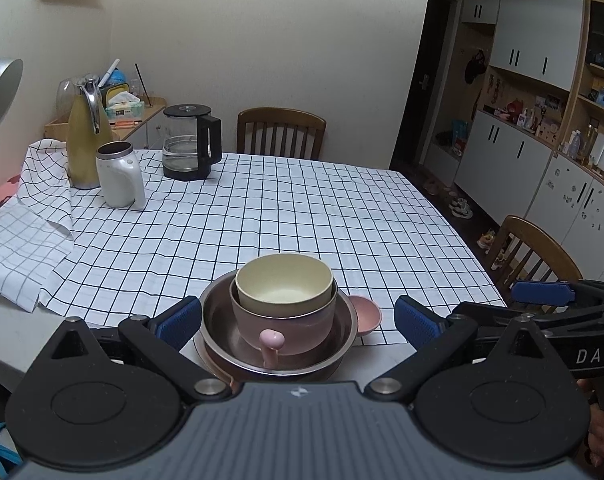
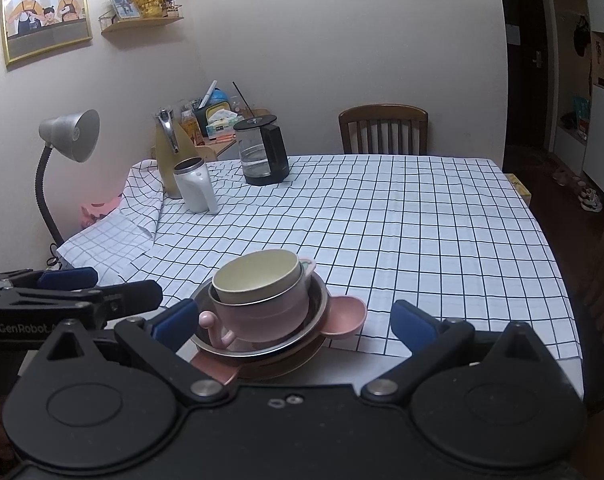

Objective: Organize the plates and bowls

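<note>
Both grippers wide open, holding nothing. Nested stack, cream round bowl (image 1: 284,283) in pink ceramic bowl (image 1: 282,320) in steel dish (image 1: 278,344), sits dead ahead of left gripper (image 1: 298,320), centred between its fingers. From right gripper (image 2: 294,320) it lies ahead-left, so left looks better lined up.

Dining table with kitchenware against a pale wall

A checked tablecloth (image 1: 302,216) covers the table, bunched and folded at its far left corner. There a tall yellow thermos jug (image 1: 86,140) stands just behind a white lidless mug (image 1: 120,178), with a glass kettle (image 1: 192,142) with a black handle to their right, a little water in it. Behind them a small wooden side shelf (image 1: 150,110) holds a tissue box (image 1: 124,106) and other clutter. A grey desk lamp (image 2: 68,136) on a black gooseneck leans over the left edge. One wooden chair (image 2: 383,128) stands at the far side, another (image 1: 535,252) at the right. White cabinets (image 1: 537,52) and open shelves line the right wall; a framed picture (image 2: 44,4) hangs at upper left.
</note>
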Demonstrator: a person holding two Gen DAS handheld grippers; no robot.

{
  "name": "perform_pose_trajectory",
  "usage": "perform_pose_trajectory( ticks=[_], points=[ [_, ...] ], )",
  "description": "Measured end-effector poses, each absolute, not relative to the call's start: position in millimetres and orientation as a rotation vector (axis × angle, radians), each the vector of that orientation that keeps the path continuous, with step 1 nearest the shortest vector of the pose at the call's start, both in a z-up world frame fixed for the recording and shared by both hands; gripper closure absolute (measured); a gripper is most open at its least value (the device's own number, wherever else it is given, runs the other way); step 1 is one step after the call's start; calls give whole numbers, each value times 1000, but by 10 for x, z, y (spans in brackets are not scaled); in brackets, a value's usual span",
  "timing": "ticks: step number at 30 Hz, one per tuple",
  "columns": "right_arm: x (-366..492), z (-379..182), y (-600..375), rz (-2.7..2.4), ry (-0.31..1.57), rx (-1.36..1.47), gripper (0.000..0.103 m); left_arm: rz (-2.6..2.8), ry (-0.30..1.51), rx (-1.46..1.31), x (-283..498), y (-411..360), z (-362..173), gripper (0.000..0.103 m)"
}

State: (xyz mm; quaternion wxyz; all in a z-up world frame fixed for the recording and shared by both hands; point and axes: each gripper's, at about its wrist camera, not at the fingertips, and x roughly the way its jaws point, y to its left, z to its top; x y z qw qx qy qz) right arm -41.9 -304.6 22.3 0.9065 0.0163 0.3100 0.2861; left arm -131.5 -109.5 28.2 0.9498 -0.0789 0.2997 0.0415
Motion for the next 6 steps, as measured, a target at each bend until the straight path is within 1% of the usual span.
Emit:
perform_pose_trajectory(
  ticks=[6],
  points=[
    [-367, 202, -3050, 586, 654, 38, 0, 81, 622, -158, -1268, -1086, 262, 0]
  ],
)
